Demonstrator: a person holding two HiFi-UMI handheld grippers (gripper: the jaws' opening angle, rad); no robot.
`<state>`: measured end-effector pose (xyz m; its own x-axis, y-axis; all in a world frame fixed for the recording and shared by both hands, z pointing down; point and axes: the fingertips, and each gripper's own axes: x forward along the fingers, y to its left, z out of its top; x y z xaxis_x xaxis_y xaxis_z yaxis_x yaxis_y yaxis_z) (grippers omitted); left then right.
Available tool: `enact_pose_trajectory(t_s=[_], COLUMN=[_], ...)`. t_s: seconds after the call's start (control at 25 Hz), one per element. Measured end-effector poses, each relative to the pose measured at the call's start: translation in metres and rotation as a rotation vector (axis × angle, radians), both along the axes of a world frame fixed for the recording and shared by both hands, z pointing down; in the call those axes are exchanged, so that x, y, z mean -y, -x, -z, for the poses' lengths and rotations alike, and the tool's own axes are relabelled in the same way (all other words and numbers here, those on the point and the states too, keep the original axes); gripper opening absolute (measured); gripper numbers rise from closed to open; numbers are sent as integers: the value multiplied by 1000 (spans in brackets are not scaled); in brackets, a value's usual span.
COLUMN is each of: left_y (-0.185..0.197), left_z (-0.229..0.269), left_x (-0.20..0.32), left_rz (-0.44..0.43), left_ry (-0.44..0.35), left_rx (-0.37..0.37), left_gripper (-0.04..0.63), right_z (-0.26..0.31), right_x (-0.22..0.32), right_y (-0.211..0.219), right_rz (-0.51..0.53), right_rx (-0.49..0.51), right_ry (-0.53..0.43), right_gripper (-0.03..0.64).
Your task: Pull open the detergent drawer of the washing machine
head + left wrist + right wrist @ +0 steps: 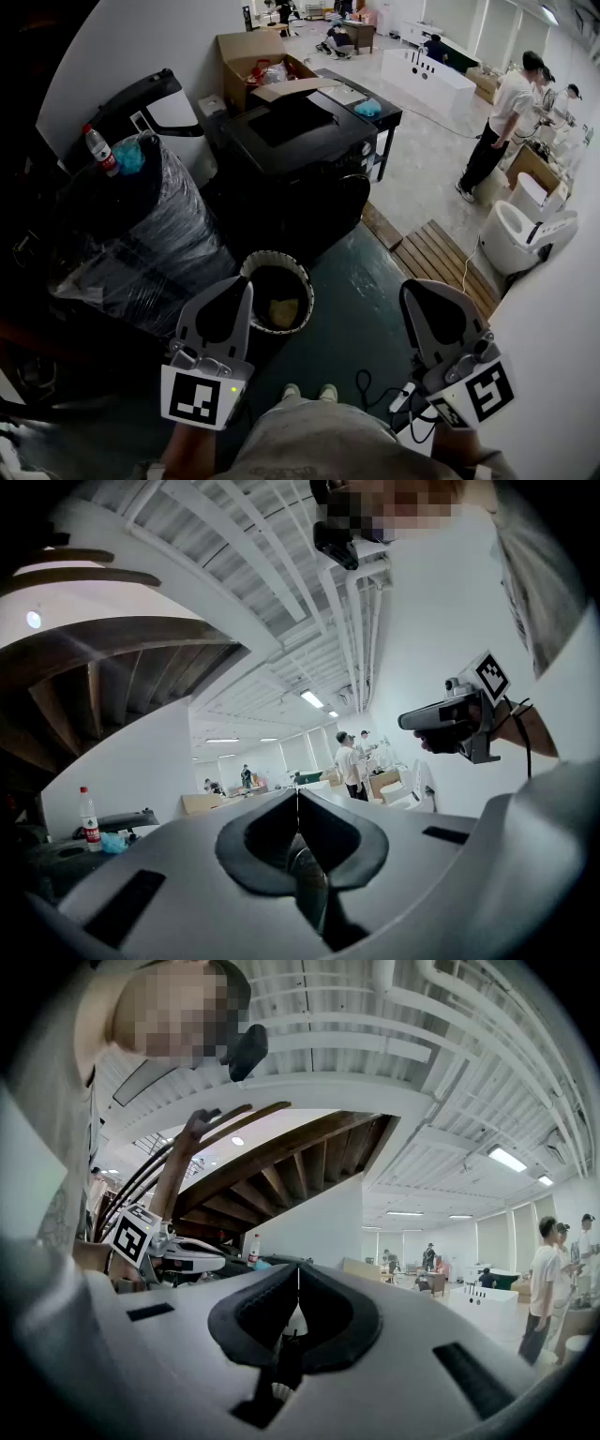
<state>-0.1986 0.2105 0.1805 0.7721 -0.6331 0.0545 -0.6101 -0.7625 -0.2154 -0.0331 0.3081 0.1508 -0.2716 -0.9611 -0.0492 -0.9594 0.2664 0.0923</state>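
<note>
Black and box-shaped, the washing machine (298, 141) stands in the middle of the head view against a dark corner, with its front in shadow. Its detergent drawer cannot be made out there. Both grippers hang low in that view, well apart from the machine.

The left gripper (240, 285), grey with black pads and a marker cube, has its jaws pressed together with nothing between them. The right gripper (414, 287), of the same build, is likewise closed and empty. Each points level, and they sit side by side with a gap between them.

Between the left gripper and the machine stands a round woven waste basket (272, 257) with a dark liner. To its left is a large bundle wrapped in clear plastic film (141, 234), with a red-labelled plastic bottle (97, 148) on top. An open brown cardboard box (246, 58) lies behind the machine. To the right lie a wooden slatted pallet (446, 262) and a white toilet (521, 234). A person in a white shirt (497, 122) stands farther off.
</note>
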Motion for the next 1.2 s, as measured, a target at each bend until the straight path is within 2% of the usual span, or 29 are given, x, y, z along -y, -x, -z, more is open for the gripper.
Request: enact_pose_trajectory(t_s=[0.32, 0.92, 0.96, 1.0, 1.12, 1.2], left_y=[-1, -10, -9, -9, -8, -9], left_z=[0, -2, -2, -2, -4, -3], left_x=[-7, -20, -21, -21, -22, -22], left_rz=[-13, -43, -41, -39, -32, -28], left_ry=[11, 25, 25, 25, 30, 33], left_rx=[-11, -18, -18, -18, -14, -14], left_gripper=[18, 18, 18, 18, 18, 18], right_z=[6, 1, -1, -4, -9, -8], right_x=[-8, -16, -15, -14, -10, -11], right_y=[-2, -1, -2, -4, -12, -17], right_rz=[-11, 2, -7, -21, -78, -101], right_rx=[55, 38, 35, 25, -24, -24], right_ry=[-39, -33, -24, -12, 11, 12], right_gripper=[32, 35, 132, 273, 346, 362])
